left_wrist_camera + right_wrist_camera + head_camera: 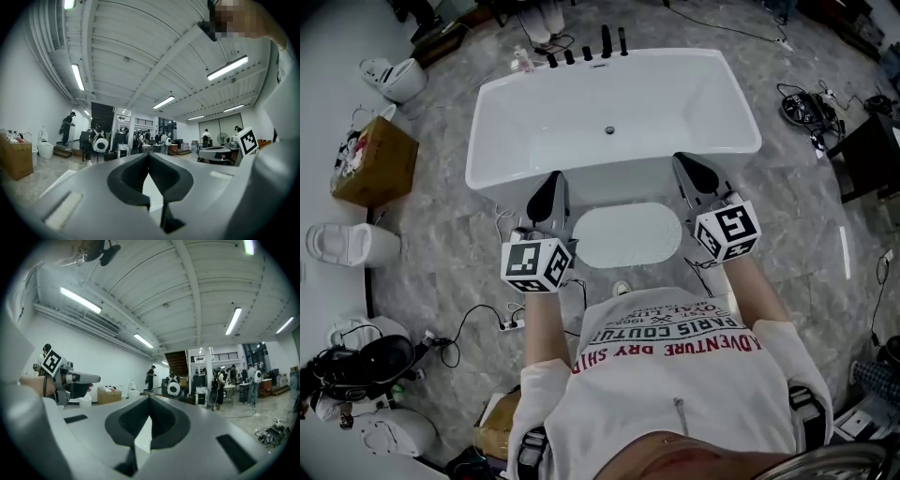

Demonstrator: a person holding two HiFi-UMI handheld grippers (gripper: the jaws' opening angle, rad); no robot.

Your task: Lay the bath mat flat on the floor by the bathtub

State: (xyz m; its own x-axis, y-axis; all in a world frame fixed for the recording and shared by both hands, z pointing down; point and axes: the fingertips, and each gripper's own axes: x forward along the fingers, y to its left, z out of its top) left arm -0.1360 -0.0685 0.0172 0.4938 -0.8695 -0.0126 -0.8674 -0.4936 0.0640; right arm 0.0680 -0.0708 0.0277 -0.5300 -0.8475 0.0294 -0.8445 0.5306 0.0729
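Head view: my left tool [551, 184] is closed on nothing and held level above the floor. The bath mat [626, 234] lies flat on the floor just beside the bathtub [609, 103], below and between both tools. My right tool [686, 167] is likewise closed and empty. Judgement: placement appears complete. I would check the mat's edges for curl and keep both tools clear of it.

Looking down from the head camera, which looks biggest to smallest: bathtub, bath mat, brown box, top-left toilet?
1. Bathtub, clearly the biggest.
2. Bath mat and brown box look about the same size, so I won't rank one over the other.
3. Toilet, the smallest.
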